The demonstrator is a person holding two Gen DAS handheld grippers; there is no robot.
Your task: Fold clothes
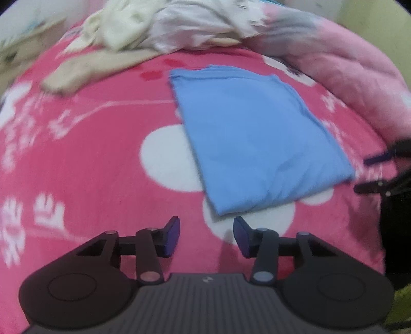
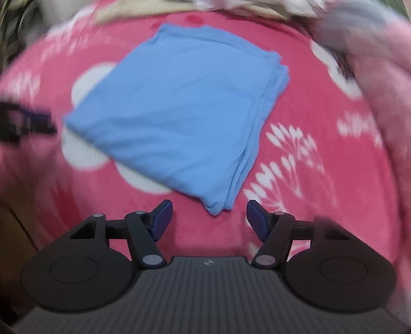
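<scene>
A light blue garment (image 1: 257, 136) lies folded into a flat rectangle on a pink blanket with white flowers (image 1: 102, 159). My left gripper (image 1: 206, 235) hovers just short of its near corner, open, with nothing between the blue pads. In the right wrist view the same blue garment (image 2: 177, 115) shows stacked layered edges along its right side. My right gripper (image 2: 209, 218) stands open just short of the near corner, and no cloth is between its pads. The right gripper (image 1: 372, 174) also shows at the right edge of the left wrist view, beside the garment.
A heap of unfolded clothes, cream (image 1: 115, 28) and white (image 1: 195, 23), lies at the far side of the bed, with a beige piece (image 1: 84, 69) trailing toward me. A pale pink quilt (image 1: 359, 66) is bunched along the right. The left gripper (image 2: 28, 123) blurs at the left edge of the right wrist view.
</scene>
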